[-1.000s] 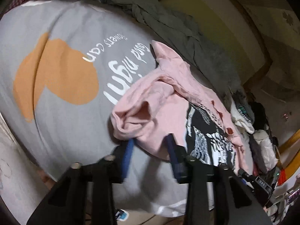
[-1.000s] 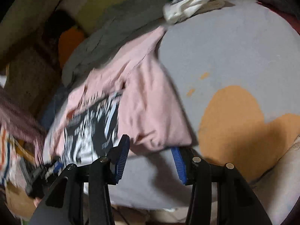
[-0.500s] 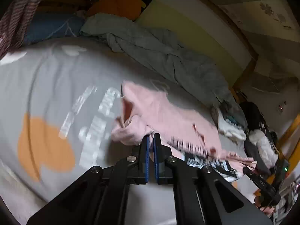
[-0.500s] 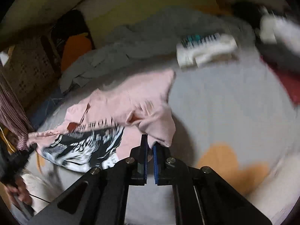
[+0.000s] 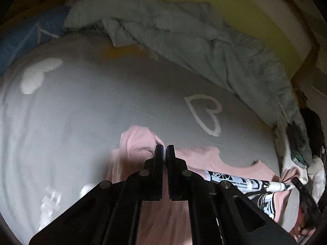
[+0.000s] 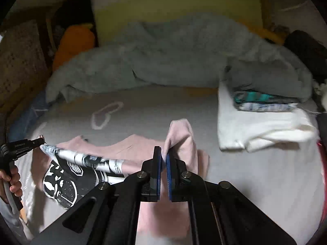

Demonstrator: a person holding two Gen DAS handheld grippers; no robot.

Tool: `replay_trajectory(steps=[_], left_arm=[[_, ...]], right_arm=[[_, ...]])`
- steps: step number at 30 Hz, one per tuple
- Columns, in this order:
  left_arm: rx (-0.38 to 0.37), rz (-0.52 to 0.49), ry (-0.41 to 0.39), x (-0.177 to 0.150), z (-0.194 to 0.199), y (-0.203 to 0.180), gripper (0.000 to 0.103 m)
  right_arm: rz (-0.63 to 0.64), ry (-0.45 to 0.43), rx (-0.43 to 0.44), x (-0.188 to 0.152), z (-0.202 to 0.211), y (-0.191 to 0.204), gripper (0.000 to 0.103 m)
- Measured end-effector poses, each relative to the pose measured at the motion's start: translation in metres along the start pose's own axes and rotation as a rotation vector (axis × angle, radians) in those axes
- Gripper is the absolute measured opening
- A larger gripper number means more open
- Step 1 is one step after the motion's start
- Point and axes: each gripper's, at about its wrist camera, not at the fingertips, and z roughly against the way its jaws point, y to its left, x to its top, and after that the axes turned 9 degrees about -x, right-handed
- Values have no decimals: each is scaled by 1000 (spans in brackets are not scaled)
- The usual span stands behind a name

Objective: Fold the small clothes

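A pink T-shirt [image 5: 139, 143] with a black-and-white print [image 6: 67, 181] hangs stretched above the grey bed sheet [image 5: 92, 102]. My left gripper [image 5: 164, 149] is shut on one corner of the pink T-shirt, and the fabric bunches past its tips. My right gripper [image 6: 163, 152] is shut on the other corner of the pink T-shirt [image 6: 179, 136], which drapes over and below its jaws. Each gripper shows in the other's view: the right gripper [image 5: 294, 180] at the far right edge, the left gripper [image 6: 41, 141] at the far left, held by a hand [image 6: 10, 181].
A rumpled grey-green blanket [image 6: 163, 57] lies along the back of the bed against a yellow headboard [image 5: 235, 14]. A stack of folded white clothes [image 6: 261, 126] sits at the right. An orange cushion [image 6: 71, 42] is at the back left. The sheet carries a white heart outline [image 5: 206, 114].
Both grippers closed on the pink T-shirt's lower corners, then lifted and carried it across the bed, pulling it taut between them. The views now face the blanket and headboard.
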Motion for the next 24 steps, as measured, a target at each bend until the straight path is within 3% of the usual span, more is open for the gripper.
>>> replay_trajectory(steps=[5,7,9,10,11,12,14,18,22,24], left_arm=[[43,-33,18,8,-22,8,3],[54,-36,-8,5,-14,15,5],[28,-42,-43,2,1,20,19],[30,-55,-61,1,10,21,33],[54,-81,-87,-5,22,21,40],[73,-108,-107,-9,31,20,41],[92,-168,-109,-23,46,17,44],[84,-216,-46,-55,56,13,46],[152,-239,70,-77,34,19,57],[170,-241,57,-80,32,26,66]], right_arm=[[-50,89,48,16,-57,-5,4],[-38,86,57,17,-59,-7,12],[-31,66,55,17,-54,-12,35],[-40,40,58,17,-47,-18,43],[-53,4,68,15,-35,-25,58],[-63,-25,75,13,-27,-31,61],[-65,-47,91,8,-8,-42,61],[8,45,128,-16,-2,-34,61],[93,92,14,-46,-16,-17,61],[91,113,-31,-54,-28,-21,61]])
